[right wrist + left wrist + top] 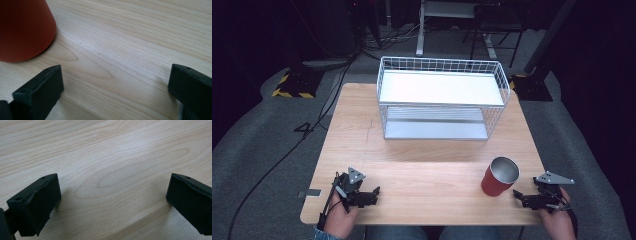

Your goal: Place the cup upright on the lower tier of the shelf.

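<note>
Red cup [499,176] stands upright just beside the wide-open right hand-held gripper [518,196].

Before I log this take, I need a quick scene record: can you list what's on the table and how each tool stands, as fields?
table: light wood top
cup: red, metal inside, upright, near right front edge
rack: white wire shelf unit, two levels, at far side
left tool: open, low over bare wood at front left
right tool: open, just right of cup, not touching it
cup in right gripper view: upper left, outside the jaws
</note>
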Available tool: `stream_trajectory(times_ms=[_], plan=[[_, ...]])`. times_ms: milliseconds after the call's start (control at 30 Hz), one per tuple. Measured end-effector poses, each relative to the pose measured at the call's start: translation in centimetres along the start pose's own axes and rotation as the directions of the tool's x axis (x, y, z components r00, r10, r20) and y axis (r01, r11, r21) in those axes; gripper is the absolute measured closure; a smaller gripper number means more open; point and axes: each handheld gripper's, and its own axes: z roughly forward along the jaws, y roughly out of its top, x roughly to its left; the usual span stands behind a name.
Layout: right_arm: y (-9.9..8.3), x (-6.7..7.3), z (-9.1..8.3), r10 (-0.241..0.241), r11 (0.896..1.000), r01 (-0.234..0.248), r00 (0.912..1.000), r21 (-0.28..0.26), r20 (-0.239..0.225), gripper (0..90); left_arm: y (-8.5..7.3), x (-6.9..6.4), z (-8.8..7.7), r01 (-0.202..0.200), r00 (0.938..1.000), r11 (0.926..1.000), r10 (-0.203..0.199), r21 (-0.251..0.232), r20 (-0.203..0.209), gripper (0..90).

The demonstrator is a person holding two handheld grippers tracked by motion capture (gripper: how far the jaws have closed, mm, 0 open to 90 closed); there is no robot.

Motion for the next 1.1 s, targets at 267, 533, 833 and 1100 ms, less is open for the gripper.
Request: stream_trajectory(times_ms=[267,533,833,1100], plan=[[-0.3,-0.1,-0.3,-0.021,1.0,0.021,0.9994,0.001,-0.029,0.4,-0.1,-0.1,-0.1,0.006,1.0,1.0,-0.006,0.0,-0.002,0.2],[-0.4,-0.3,-0.5,0.003,1.0,-0.004,0.9995,-0.005,-0.031,0.0,-0.1,-0.1,-0.1,0.002,1.0,1.0,-0.002,0.003,0.0,0.1],[-0.8,-0.3,-1.7,0.077,0.993,-0.079,0.9964,-0.082,-0.037,0.0,0.0,-0.1,0.0,-0.008,0.9999,1.0,0.008,0.001,0.007,0.0],[-0.3,0.8,-2.8,0.07,0.988,-0.078,0.995,-0.13,-0.072,0.0,0.2,-0.1,0.1,-0.013,0.9998,0.9999,0.013,0.002,0.013,0.0]])
